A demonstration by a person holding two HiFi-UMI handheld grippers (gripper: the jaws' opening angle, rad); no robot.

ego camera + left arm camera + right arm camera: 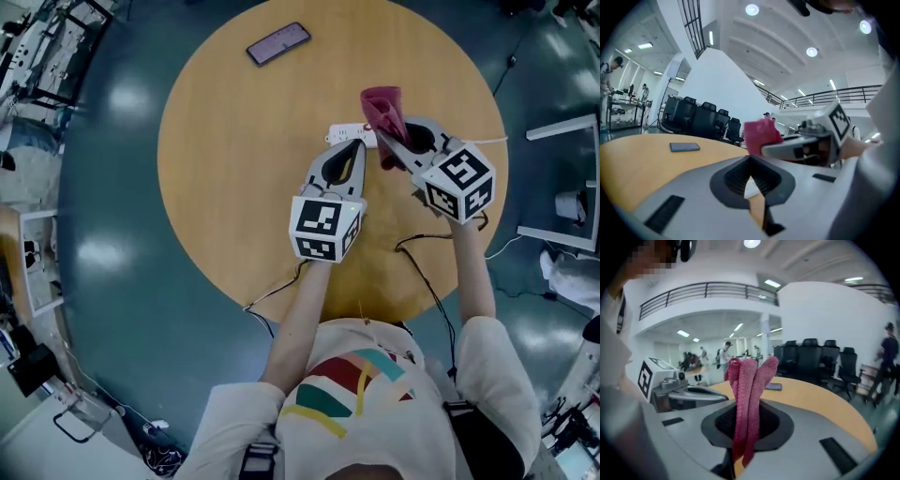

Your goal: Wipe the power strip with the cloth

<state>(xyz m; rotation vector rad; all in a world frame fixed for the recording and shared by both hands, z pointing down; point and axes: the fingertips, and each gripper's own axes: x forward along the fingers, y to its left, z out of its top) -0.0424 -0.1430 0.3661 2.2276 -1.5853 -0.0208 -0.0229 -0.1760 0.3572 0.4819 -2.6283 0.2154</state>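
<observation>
Round wooden surface (225, 187) on dark glossy floor (112, 169); cables (417, 253) trail over the near edge. L tool (357, 145) is pressed together w/ nothing in it, tips over the white power strip (339, 133). Strip is mostly hidden behind both tools, so contact can't be told. R tool (387, 150) just beside, pinching the red cloth (382, 103), which sticks up past its tips. Bare wood to the left and beyond. Phone (278, 43) near far edge, well apart. Black chairs (701, 119) and railed balcony (708, 289) behind.
</observation>
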